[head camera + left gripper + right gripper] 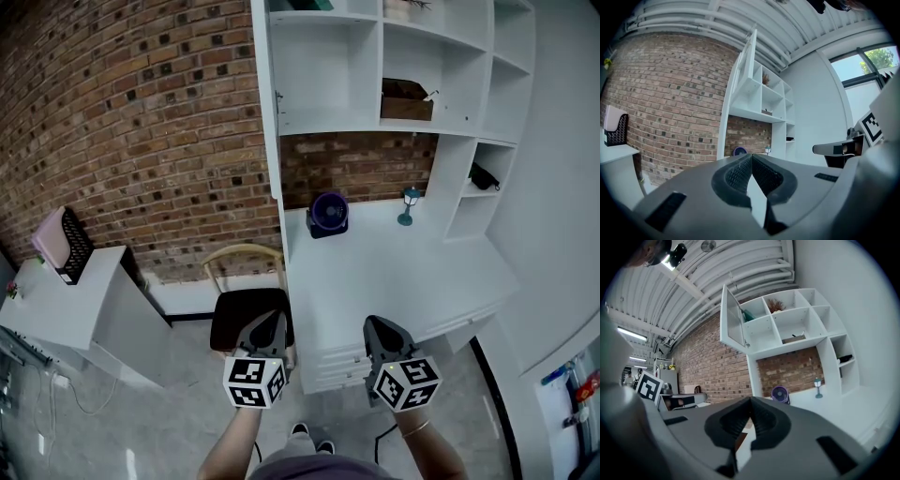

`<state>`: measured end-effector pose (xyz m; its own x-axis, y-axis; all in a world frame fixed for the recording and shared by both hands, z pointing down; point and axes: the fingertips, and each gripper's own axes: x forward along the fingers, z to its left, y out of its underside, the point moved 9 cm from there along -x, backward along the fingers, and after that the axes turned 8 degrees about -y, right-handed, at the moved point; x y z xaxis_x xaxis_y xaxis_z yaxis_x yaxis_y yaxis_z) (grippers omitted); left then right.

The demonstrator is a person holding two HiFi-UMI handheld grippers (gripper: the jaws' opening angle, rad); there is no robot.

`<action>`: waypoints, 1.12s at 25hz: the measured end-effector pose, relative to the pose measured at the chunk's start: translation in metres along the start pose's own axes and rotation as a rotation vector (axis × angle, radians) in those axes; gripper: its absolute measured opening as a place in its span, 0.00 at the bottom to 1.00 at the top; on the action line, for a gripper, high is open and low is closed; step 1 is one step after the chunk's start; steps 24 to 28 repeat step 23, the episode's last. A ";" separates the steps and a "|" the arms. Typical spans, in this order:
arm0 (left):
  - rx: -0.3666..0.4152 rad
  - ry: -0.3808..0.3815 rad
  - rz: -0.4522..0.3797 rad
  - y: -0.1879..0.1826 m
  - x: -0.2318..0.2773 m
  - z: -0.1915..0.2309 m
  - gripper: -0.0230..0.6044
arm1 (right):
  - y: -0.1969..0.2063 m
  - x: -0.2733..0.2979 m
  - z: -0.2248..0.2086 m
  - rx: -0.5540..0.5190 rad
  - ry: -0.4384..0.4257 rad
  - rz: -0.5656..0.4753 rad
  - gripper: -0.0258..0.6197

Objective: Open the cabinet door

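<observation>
Cabinet door (732,319): there it is, up at the top left corner of the shelf unit (801,329). It's swung out from its compartment, and the inside of that compartment shows behind it. So by my reckoning the opening itself is done. My left hand-held gripper (271,328) is pressed together with nothing in it. My right hand-held gripper (379,330) is the same, jaws closed on nothing. Both are low in front of the worktop (403,281), pointing level and well apart from the door overhead. The fan (329,213) sits at the back of the worktop, clear of both. I'd say nothing is left beyond checking that the door hangs fully open.
</observation>
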<state>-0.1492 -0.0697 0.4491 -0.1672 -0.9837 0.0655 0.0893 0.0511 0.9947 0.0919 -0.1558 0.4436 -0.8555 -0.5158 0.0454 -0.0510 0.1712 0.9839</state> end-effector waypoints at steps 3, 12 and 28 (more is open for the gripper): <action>-0.009 -0.006 0.010 0.005 -0.002 -0.003 0.04 | 0.003 -0.003 -0.003 0.007 0.000 0.006 0.03; -0.016 -0.022 0.026 0.015 -0.005 -0.010 0.04 | 0.015 -0.008 -0.011 0.030 -0.008 0.018 0.03; -0.021 -0.025 0.037 0.018 -0.008 -0.013 0.04 | 0.019 -0.013 -0.012 0.038 -0.007 0.024 0.03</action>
